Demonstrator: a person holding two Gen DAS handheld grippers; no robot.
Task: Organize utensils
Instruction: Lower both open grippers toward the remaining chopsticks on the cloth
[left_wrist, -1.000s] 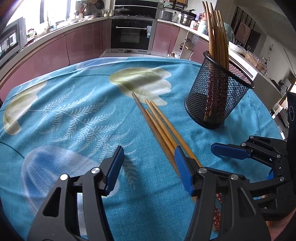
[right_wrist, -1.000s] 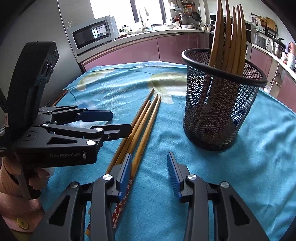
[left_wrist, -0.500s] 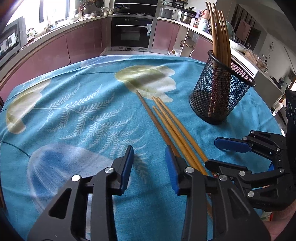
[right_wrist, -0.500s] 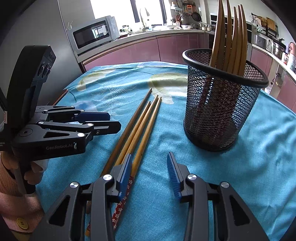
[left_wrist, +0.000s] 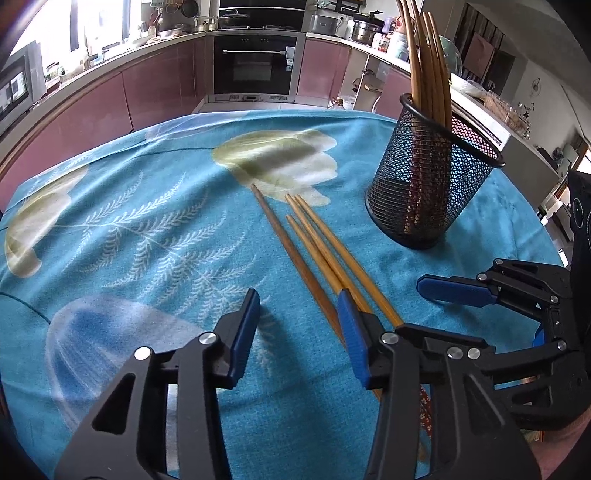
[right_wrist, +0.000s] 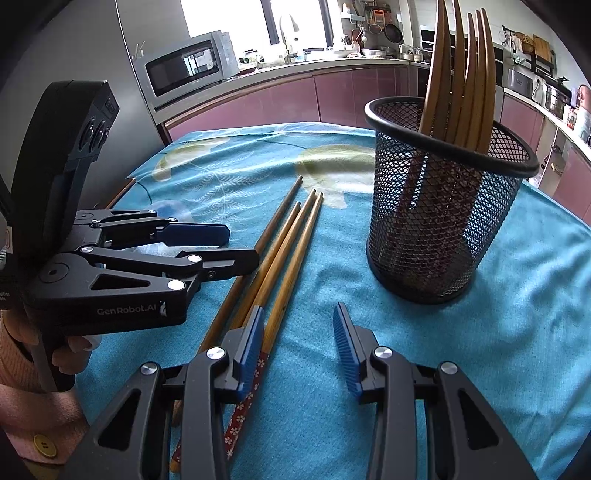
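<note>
Lying flat, chopsticks (left_wrist: 314, 240) taper toward the oven (left_wrist: 255, 66).

Daylight floods in from the kitchen windows (right_wrist: 221, 18) at the back, which are blown out to plain white in both views. The blue cloth (left_wrist: 147, 229) is evenly bright and in sharp focus; the mesh cup (right_wrist: 439, 229) casts only a soft shadow beside its base. Fisheye distortion bends the cabinets (left_wrist: 92, 107), and the frame corners fall to black.
</note>
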